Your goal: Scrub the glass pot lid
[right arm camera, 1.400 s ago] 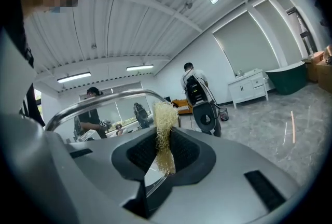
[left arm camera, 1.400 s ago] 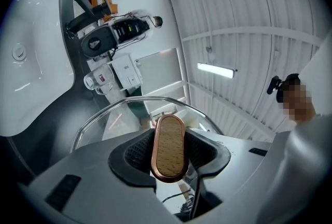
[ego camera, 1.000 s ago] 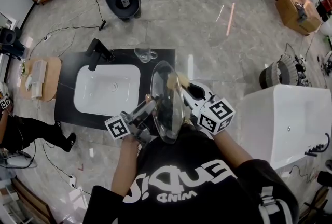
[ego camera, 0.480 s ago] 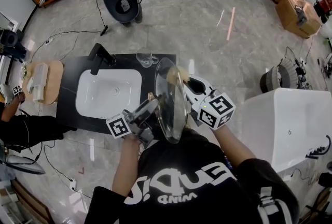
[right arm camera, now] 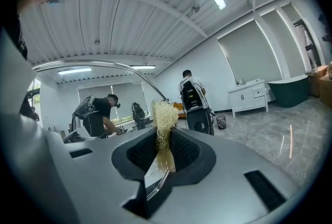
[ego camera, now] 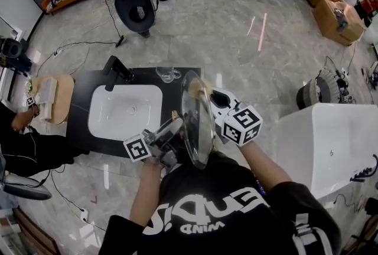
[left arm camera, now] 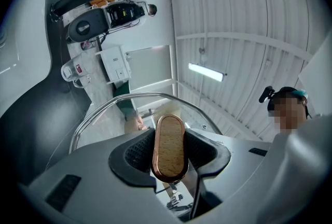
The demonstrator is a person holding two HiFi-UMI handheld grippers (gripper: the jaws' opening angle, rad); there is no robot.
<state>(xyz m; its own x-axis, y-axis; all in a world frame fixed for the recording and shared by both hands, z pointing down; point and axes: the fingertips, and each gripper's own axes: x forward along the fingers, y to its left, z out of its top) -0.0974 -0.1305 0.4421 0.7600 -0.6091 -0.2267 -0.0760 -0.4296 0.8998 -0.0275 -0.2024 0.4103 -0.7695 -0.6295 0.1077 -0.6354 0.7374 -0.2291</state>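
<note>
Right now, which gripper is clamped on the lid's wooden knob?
The left gripper: its jaws pinch the wooden knob of the glass lid; the right gripper holds a pale fibre scrubber.

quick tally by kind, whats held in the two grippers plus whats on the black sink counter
glass pot lid: 1
fibre scrubber: 1
glass cup: 1
black faucet: 1
white basin: 1
total: 5
</note>
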